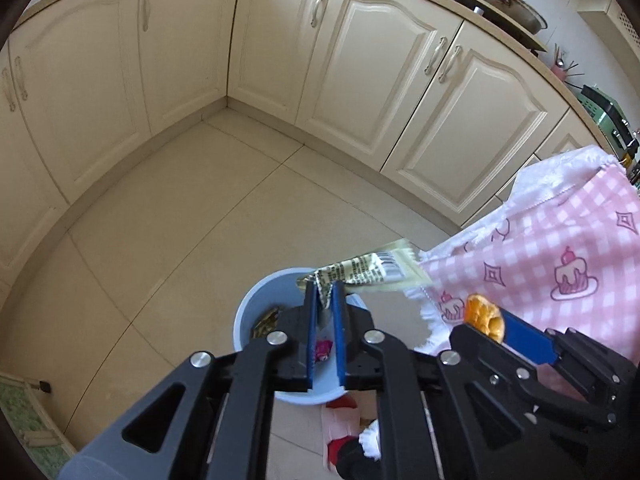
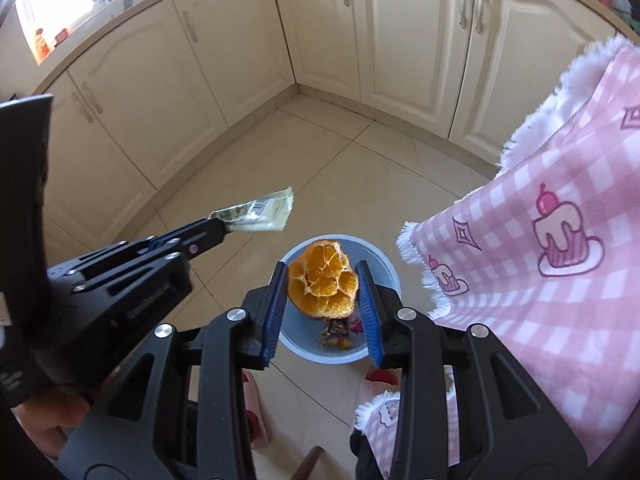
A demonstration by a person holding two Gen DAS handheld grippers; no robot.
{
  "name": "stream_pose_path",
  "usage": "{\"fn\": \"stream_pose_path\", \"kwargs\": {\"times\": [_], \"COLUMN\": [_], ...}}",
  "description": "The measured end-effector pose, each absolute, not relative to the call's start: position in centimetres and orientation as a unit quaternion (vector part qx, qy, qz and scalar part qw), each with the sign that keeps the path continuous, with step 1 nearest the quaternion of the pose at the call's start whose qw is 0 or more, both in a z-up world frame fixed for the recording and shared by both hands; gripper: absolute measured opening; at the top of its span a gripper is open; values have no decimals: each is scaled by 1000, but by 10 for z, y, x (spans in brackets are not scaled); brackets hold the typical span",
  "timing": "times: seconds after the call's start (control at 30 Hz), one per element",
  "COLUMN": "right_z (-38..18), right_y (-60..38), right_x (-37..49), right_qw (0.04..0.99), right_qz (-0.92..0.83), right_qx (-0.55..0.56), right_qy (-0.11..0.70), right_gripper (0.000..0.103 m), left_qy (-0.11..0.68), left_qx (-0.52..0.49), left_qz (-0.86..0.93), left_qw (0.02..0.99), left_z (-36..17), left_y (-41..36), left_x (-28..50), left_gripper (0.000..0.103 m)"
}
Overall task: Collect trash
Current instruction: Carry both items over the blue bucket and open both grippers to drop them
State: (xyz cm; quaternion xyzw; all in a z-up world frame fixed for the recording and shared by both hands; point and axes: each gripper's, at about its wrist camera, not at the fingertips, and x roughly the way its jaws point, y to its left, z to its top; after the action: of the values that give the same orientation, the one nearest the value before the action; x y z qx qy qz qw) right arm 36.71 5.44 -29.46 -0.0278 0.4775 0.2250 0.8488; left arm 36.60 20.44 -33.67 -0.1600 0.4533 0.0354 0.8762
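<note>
My left gripper (image 1: 324, 286) is shut on the crumpled end of a pale printed wrapper (image 1: 376, 270) above a light blue bin (image 1: 244, 320) on the floor. From the right wrist view the wrapper (image 2: 264, 214) sticks out sideways from the left gripper (image 2: 222, 224), left of and beyond the bin's far rim. My right gripper (image 2: 322, 265) is shut on an orange citrus scrap (image 2: 322, 284), held directly over the bin (image 2: 376, 250). Small wrappers (image 2: 338, 330) lie at the bin's bottom. The citrus scrap (image 1: 482, 314) also shows at right in the left wrist view.
A pink checked tablecloth (image 2: 540, 280) with a white fringe hangs right beside the bin. Cream kitchen cabinets (image 1: 180, 60) line the corner beyond a tiled floor (image 1: 180, 220). A person's slippered feet (image 2: 254, 408) stand close behind the bin.
</note>
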Motion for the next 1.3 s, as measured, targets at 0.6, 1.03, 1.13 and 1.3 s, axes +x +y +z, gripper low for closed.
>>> {"fn": "stream_pose_path", "kwargs": {"times": [0.6,1.03,1.13,1.3], "right_z": [-307,-283,-277,-252], "right_y": [66,75,71,58], "right_x": [380,382,378,360], "right_qw": [851,877,882,895], "right_qz": [220,218,215,208], "right_qx": [-25,-21,-22,-24], "right_qy": [477,427,419,394], "right_gripper": [35,52,52,52], "left_qy": [465,435,428,411], "left_qx": [-195,-204,-203,-202], "left_qz": [46,54,54,52], "left_qw": [862,875,879,888], "left_z": [-346,-312,-303,-279], "left_y": [224,240,238,236], "left_x": [347,331,326,313], "left_gripper": [40,40,40,40]}}
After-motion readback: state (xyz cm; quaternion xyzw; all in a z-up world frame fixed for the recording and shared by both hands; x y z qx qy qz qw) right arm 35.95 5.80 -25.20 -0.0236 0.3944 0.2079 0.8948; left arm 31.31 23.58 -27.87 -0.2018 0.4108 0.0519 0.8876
